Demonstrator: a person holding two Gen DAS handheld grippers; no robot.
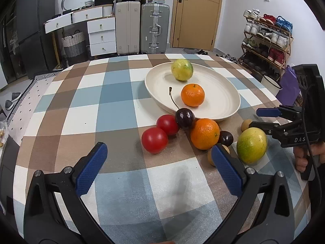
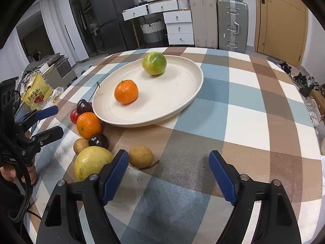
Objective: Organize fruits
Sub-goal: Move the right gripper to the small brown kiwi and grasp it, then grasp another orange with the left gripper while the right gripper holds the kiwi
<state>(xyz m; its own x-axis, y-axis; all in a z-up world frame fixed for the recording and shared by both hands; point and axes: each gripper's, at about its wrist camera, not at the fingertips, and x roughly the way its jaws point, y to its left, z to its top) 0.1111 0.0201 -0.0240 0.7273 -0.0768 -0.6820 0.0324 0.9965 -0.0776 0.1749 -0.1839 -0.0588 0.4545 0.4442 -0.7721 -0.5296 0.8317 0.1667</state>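
A big checked table [image 1: 113, 105] holds a cream plate [image 1: 221, 93], and on the plate sit a green-yellow fruit [image 1: 182, 69] and an orange [image 1: 192, 95], a little apart. Next to the plate lie another orange [image 1: 205, 133], a second green-yellow fruit [image 1: 251, 145], two red tomatoes [image 1: 160, 134], two dark cherries [image 1: 184, 118] and small brown fruits [image 2: 140, 156]. The left gripper [image 1: 160, 160] and the right gripper [image 2: 168, 168] both have their blue fingers apart and hold nothing; the right one's left finger is just beside a brown fruit.
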